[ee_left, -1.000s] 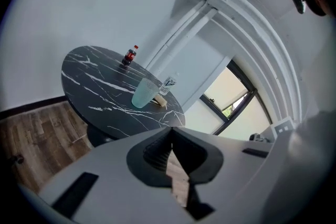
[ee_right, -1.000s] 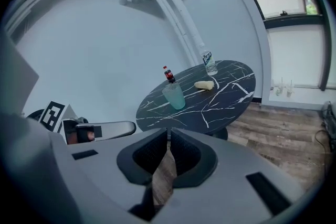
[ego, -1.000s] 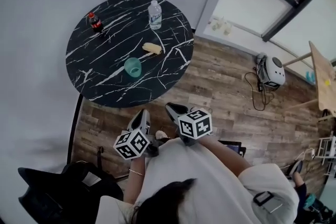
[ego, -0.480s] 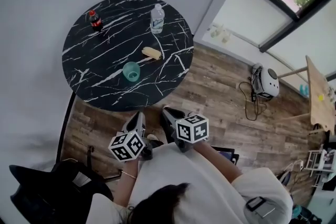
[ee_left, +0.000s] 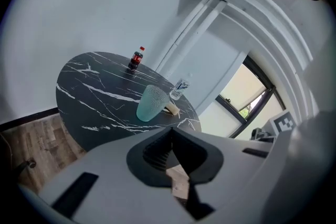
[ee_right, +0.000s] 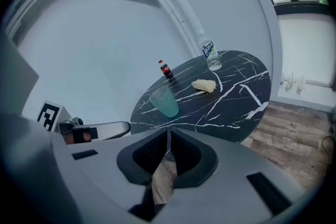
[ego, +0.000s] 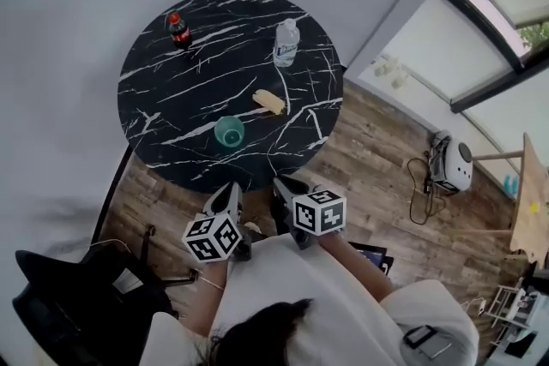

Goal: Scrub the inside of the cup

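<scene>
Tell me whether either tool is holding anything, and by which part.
Nothing is held. The left tool and the right tool are both shut and empty, short of the table, where the cup stands untouched.

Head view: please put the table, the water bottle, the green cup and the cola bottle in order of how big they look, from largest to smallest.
1. table
2. water bottle
3. green cup and cola bottle: these look about alike, so I do not rank them.
</scene>
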A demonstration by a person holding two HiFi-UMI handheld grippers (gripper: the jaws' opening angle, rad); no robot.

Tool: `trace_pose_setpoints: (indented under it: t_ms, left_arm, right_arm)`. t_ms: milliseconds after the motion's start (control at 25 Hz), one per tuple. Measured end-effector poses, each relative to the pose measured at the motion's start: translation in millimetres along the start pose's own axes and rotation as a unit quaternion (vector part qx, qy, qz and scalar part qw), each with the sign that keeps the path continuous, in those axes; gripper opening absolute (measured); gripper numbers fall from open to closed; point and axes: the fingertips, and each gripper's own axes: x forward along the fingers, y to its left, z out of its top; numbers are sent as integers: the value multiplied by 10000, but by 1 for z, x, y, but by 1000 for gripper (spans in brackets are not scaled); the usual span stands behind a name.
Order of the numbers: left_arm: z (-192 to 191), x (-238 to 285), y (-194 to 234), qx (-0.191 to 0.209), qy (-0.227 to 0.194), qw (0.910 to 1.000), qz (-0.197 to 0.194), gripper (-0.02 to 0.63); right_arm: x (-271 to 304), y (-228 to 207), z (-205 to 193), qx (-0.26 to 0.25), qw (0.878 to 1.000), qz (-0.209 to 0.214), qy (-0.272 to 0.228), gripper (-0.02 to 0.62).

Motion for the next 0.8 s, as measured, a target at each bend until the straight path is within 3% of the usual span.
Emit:
trace_pose_setpoints:
  t_ms: [440, 800]
  left_arm:
    - [20, 40, 17, -229, -122, 9976, 646, 9]
    - [32, 47, 31, -469, -497, 9885, 1348, 9]
  right_arm:
    - [28, -36, 52, -374, 9985, 295, 264, 38]
    - [42, -60, 74, -639, 9943, 595, 614, 40]
